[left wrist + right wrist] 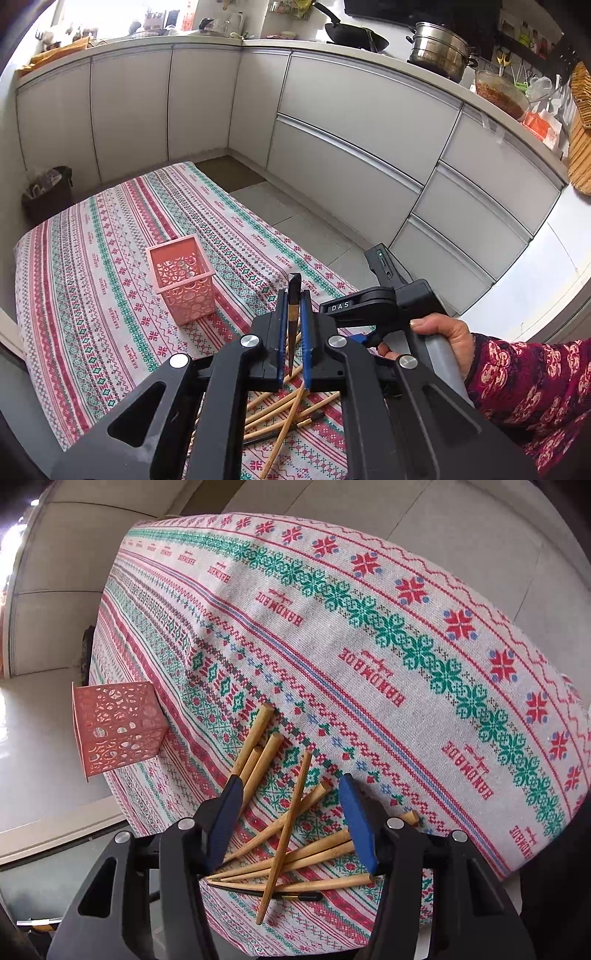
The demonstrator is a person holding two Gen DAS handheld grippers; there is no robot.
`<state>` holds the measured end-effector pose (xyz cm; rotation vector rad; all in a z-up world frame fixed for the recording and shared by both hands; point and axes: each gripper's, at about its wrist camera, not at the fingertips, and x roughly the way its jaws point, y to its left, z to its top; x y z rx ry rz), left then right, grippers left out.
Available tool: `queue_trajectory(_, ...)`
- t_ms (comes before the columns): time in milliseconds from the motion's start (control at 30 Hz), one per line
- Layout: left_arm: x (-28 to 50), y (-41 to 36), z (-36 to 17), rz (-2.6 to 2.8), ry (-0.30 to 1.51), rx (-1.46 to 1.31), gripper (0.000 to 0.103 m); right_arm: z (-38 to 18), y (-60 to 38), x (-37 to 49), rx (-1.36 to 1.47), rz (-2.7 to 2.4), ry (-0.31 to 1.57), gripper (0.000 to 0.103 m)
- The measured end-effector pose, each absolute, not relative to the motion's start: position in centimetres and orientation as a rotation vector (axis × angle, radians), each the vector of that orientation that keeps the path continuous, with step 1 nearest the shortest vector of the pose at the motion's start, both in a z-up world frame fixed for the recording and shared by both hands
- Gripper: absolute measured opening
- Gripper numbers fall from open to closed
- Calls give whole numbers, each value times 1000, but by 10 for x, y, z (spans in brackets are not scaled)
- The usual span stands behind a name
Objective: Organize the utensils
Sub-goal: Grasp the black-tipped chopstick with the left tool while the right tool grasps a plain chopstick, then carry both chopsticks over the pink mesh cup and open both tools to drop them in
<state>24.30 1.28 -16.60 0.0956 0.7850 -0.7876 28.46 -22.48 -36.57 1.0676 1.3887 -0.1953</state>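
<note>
My left gripper (294,295) is shut on a dark chopstick (293,314) and holds it upright above the table. A pink perforated holder (183,278) stands to its left; it also shows in the right wrist view (116,725). Several wooden chopsticks (288,834) lie in a loose pile on the patterned tablecloth (369,635), with one dark chopstick (295,896) among them. The pile also shows under my left gripper (284,413). My right gripper (291,790) is open, its jaws standing over the pile. It shows from outside in the left wrist view (380,295).
White kitchen cabinets (351,122) run behind the table, with a wok (354,35) and a steel pot (439,50) on the counter. A dark bin (48,192) stands at the far left. The table edge (443,579) drops to a tiled floor.
</note>
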Motion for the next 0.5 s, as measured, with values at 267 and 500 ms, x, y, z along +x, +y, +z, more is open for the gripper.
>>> queue_trajectory(267,238,17,-163,-761,781,63,6,-368,-223,298,1016,-129,1361,38)
queue_trajectory(500,231,24,-151,-708,774,31,6,-370,-211,302,963,-75,1356,6)
